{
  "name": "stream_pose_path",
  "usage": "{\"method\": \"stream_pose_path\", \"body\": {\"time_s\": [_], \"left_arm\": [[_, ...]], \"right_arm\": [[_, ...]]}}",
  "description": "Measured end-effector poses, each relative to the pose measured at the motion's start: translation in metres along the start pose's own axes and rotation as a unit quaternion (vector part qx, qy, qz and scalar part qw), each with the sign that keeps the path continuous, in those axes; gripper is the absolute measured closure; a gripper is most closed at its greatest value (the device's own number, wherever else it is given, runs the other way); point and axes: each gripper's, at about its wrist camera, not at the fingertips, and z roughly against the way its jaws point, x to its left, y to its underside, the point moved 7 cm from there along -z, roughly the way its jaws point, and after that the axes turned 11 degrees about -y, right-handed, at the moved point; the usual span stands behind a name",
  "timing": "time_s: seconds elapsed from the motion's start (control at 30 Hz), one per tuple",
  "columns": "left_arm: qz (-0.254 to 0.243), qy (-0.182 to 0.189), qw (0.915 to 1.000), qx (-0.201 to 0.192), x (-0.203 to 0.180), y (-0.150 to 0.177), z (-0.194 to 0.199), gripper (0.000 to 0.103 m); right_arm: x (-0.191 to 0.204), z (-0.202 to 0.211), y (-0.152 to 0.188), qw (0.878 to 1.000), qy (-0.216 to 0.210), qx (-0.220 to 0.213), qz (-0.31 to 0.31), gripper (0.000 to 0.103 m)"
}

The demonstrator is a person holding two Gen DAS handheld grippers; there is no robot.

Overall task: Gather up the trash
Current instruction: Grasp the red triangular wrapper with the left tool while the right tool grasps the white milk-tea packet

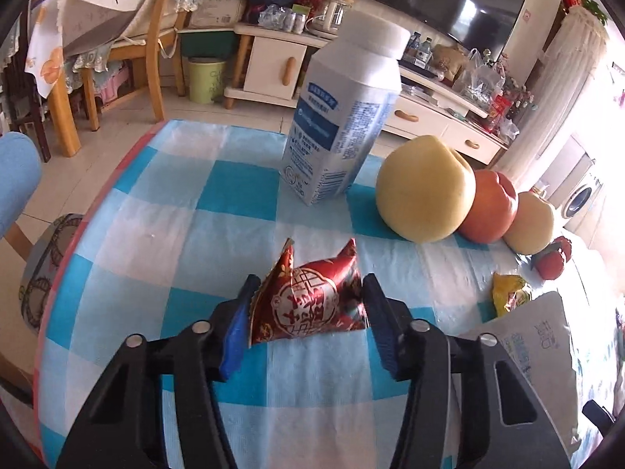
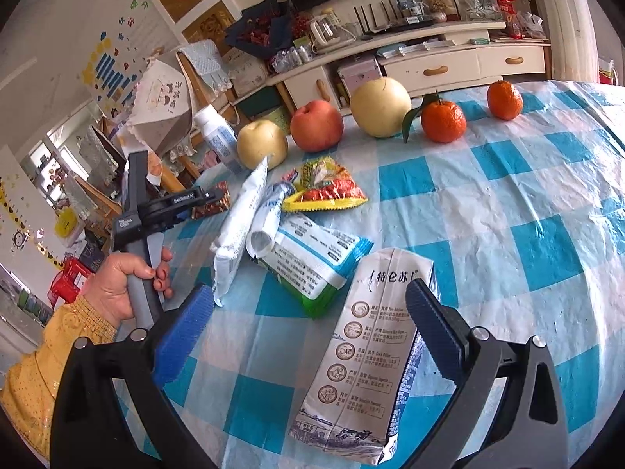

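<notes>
A red and gold foil wrapper (image 1: 312,301) lies on the blue-checked tablecloth (image 1: 156,234). My left gripper (image 1: 309,279) is shut on it, one pad pressing each side. In the right wrist view that left gripper (image 2: 207,201) is at the table's left edge with the red wrapper (image 2: 215,205) in its tips, and a hand (image 2: 125,285) holds its handle. My right gripper (image 2: 308,324) stands open over a flattened milk carton (image 2: 371,351), without touching it. Beyond lie a yellow snack wrapper (image 2: 328,187), a white pouch (image 2: 238,226) and a blue, white and green packet (image 2: 312,258).
A white and blue bottle (image 1: 343,117) stands upright behind the red wrapper. Two pears (image 1: 425,191) and an apple (image 1: 492,207) sit in a row to its right, with two oranges (image 2: 443,121) further along. Chairs and a cabinet stand past the table's edge.
</notes>
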Motion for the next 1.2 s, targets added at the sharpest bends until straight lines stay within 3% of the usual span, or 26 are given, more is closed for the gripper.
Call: {"method": "stream_pose_path", "body": {"time_s": [0.27, 0.6, 0.83, 0.97, 1.07, 1.2], "left_arm": [[0.004, -0.008, 0.9998, -0.019, -0.004, 0.014, 0.018, 0.069], [0.008, 0.002, 0.9995, -0.030, -0.012, 0.050, 0.054, 0.073], [0.020, 0.009, 0.9992, -0.032, -0.012, 0.080, 0.083, 0.074], [0.023, 0.013, 0.9990, -0.037, -0.013, 0.095, 0.103, 0.074], [0.026, 0.016, 0.9987, -0.040, -0.012, 0.106, 0.116, 0.074], [0.041, 0.026, 0.9979, -0.045, -0.011, 0.124, 0.141, 0.074]], "right_arm": [[-0.006, -0.005, 0.003, 0.999, 0.028, 0.014, 0.012, 0.004], [-0.023, 0.002, 0.001, 0.997, 0.076, 0.006, 0.015, 0.004], [-0.044, 0.002, 0.007, 0.991, 0.127, 0.028, 0.013, 0.004], [-0.038, -0.003, 0.014, 0.993, 0.103, 0.050, 0.022, 0.004], [-0.024, -0.013, 0.027, 0.996, 0.036, 0.084, 0.008, 0.004], [0.002, -0.022, 0.043, 0.992, 0.002, 0.114, 0.060, 0.004]]}}
